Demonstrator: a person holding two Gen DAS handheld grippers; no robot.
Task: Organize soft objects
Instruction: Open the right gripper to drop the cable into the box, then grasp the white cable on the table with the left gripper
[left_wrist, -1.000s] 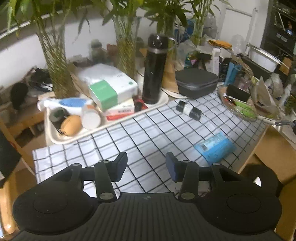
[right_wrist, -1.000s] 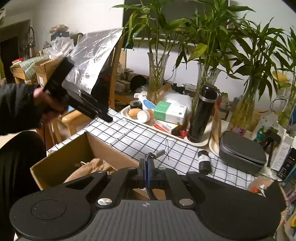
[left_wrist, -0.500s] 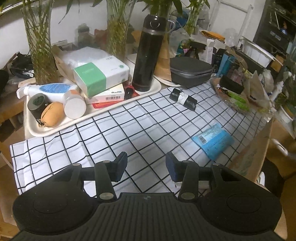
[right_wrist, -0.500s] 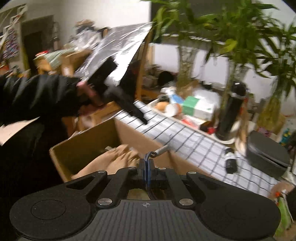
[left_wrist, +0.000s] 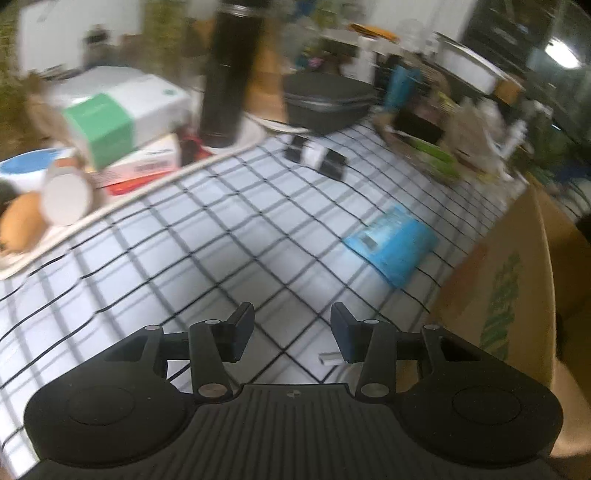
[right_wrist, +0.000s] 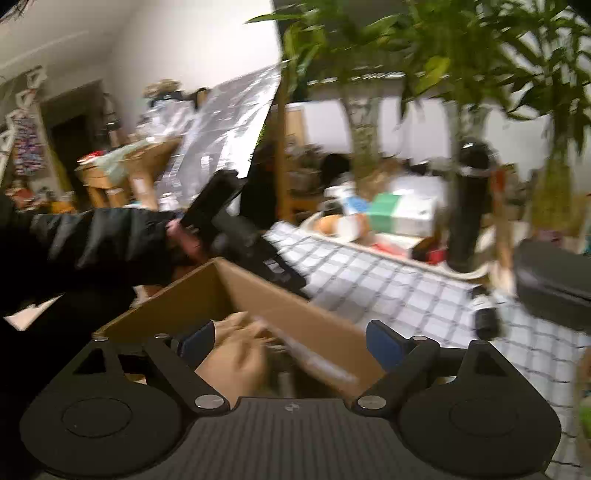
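The right gripper (right_wrist: 290, 341) hangs over the cardboard box (right_wrist: 295, 314), its jaws having just sprung wide, nothing pressed between the pads; tan soft items (right_wrist: 236, 354) lie inside the box below it. The left gripper (left_wrist: 291, 334), half open and empty, points at the checked tablecloth (left_wrist: 221, 236) beside the box, with a blue packet (left_wrist: 391, 243) lying on the cloth near the box's wall.
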